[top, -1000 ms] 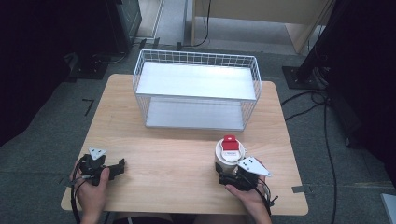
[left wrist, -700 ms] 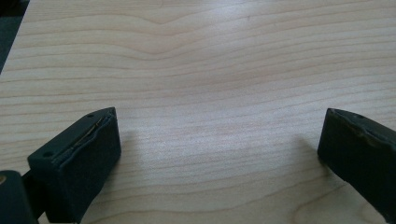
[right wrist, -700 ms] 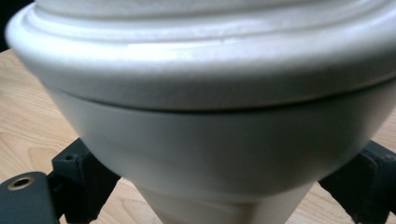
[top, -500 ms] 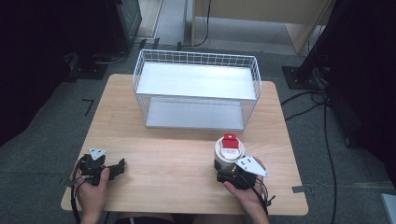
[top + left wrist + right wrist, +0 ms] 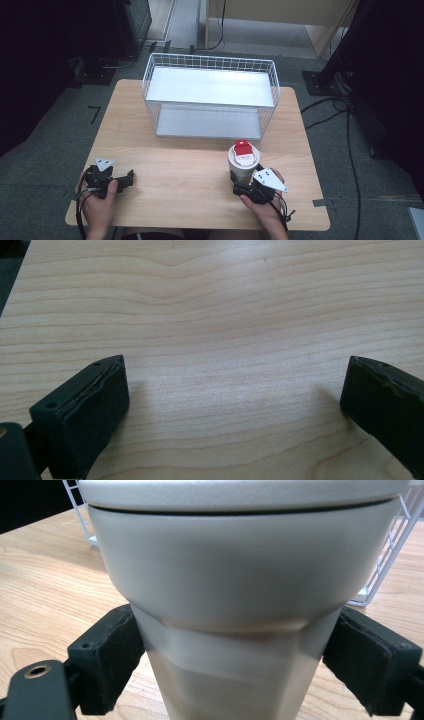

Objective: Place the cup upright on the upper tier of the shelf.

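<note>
The right claw (image 5: 235,665) pinched a cream cup (image 5: 240,605) between both jaws, low on its body. The cup stood upright, white-lidded with a red tab, near the bench's (image 5: 185,165) front right, just before a white wire rack (image 5: 210,92). The left claw (image 5: 235,405) sat spread wide over bare wood at front left.

The pale wooden surface (image 5: 190,170) shows fine wavy grain and a soft sheen where light strikes it. The white wire-mesh rack (image 5: 210,90) carries smooth, faintly glossy grey shelves, while the cream plastic tumbler (image 5: 235,580) looks smooth and matt, its lid rim finely textured. The black fingers (image 5: 85,415) have matt, rough-edged rubbery pads.
</note>
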`<state>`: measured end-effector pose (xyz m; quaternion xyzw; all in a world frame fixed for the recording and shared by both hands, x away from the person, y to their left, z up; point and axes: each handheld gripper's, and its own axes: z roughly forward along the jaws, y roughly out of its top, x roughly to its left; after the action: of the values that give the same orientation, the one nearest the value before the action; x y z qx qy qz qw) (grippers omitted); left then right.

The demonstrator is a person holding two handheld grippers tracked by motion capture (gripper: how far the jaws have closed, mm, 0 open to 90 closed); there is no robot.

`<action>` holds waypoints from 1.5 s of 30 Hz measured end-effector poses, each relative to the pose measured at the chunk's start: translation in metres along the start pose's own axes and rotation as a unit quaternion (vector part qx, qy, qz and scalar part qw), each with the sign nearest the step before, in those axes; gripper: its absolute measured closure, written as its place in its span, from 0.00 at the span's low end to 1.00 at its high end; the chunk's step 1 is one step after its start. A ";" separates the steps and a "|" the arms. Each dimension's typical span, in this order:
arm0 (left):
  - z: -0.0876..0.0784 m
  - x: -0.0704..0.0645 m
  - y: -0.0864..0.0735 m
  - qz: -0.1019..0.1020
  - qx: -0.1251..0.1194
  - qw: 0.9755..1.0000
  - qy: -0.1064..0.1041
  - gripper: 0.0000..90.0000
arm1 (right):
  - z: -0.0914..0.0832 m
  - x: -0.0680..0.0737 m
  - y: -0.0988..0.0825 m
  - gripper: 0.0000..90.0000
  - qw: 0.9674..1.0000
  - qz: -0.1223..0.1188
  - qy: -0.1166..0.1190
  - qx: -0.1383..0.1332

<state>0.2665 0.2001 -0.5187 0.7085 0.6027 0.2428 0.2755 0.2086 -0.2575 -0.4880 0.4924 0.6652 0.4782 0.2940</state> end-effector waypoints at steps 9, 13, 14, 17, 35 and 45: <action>0.000 0.000 0.000 0.000 0.000 1.000 0.000 0.00 | 0.006 0.001 -0.002 0.06 1.000 -0.008 0.010 0.003; 0.000 0.000 0.000 0.000 0.000 1.000 0.000 0.00 | 0.012 0.001 -0.001 0.08 1.000 0.001 0.020 -0.002; 0.000 0.000 0.000 0.000 0.000 1.000 0.000 0.00 | 0.013 0.001 -0.001 0.08 1.000 0.001 0.019 -0.006; 0.000 0.000 0.000 0.000 0.000 1.000 0.000 0.00 | 0.014 0.002 0.000 0.09 1.000 -0.001 0.015 -0.009; 0.000 0.000 0.000 0.000 0.000 1.000 0.000 0.00 | 0.006 0.015 0.028 0.09 0.999 -0.002 0.009 -0.036; 0.000 0.000 0.000 -0.001 0.000 1.000 0.000 0.00 | 0.006 0.019 0.058 0.09 0.997 0.007 -0.001 -0.075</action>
<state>0.2665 0.2000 -0.5187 0.7082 0.6031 0.2421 0.2758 0.2286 -0.2340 -0.4347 0.4738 0.6239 0.5283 0.3273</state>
